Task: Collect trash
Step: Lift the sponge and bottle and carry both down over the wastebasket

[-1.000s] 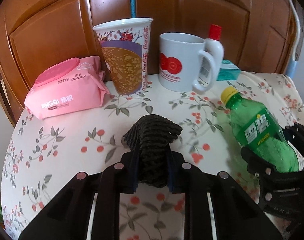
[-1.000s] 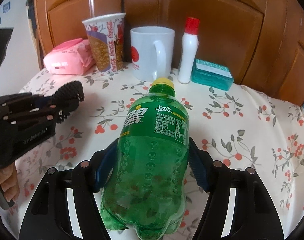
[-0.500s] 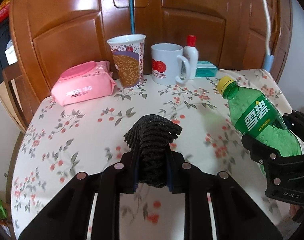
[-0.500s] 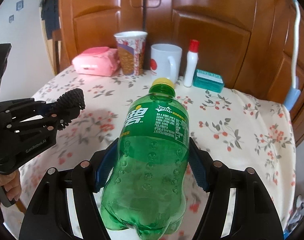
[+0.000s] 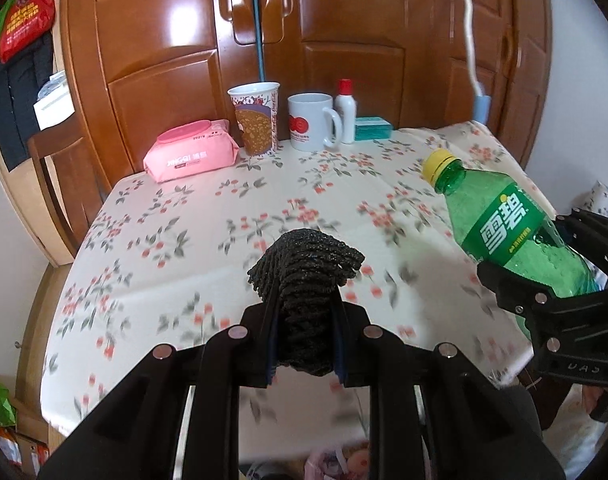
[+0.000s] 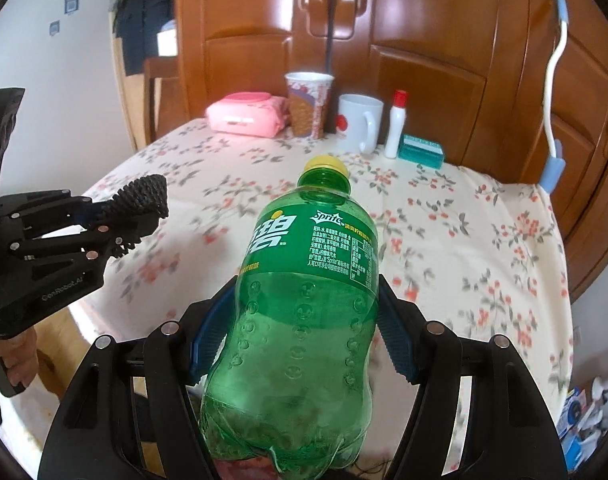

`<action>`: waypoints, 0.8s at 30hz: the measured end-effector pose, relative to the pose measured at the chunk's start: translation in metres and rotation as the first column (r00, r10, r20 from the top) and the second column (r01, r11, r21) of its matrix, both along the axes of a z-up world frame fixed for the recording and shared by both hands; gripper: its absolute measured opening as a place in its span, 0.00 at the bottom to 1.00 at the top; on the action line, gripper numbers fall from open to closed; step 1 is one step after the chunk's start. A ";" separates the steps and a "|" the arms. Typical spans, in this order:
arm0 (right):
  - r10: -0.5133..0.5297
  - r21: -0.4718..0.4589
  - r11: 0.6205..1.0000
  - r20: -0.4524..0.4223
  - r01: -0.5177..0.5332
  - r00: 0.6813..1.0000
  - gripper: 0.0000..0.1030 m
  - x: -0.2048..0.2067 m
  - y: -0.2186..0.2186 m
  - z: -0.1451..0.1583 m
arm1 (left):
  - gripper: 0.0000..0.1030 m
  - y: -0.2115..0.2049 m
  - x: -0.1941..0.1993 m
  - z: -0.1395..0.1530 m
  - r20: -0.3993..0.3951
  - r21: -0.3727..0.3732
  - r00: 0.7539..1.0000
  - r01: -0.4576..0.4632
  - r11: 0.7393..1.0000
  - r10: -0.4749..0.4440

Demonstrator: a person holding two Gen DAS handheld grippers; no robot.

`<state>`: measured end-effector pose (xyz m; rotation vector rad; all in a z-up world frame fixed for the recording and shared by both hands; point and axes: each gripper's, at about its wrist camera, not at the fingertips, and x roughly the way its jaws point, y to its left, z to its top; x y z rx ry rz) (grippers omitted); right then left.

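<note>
Both jaws clamped: black mesh wad (image 5: 304, 280), Sprite bottle (image 6: 304, 300).

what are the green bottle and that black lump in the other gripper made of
Green bottle: clear-tinted plastic, glossy, with moulded dimples and a printed label. Black lump: looks like soft foam netting, matte and ribbed, squeezed narrow between the jaws; exact material uncertain.

left gripper (image 5: 304, 340) clamped narrow; right gripper (image 6: 300, 340) clamped wide (both raised, side by side).
</note>
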<state>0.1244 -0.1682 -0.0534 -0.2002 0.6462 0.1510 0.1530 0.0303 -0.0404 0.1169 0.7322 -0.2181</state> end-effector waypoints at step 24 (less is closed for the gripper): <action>0.095 0.033 0.995 -0.211 -0.090 0.973 0.65 -0.147 0.036 -0.155 | 0.21 -0.007 -0.168 -0.139 -0.235 0.005 0.970 0.063 0.998 -0.060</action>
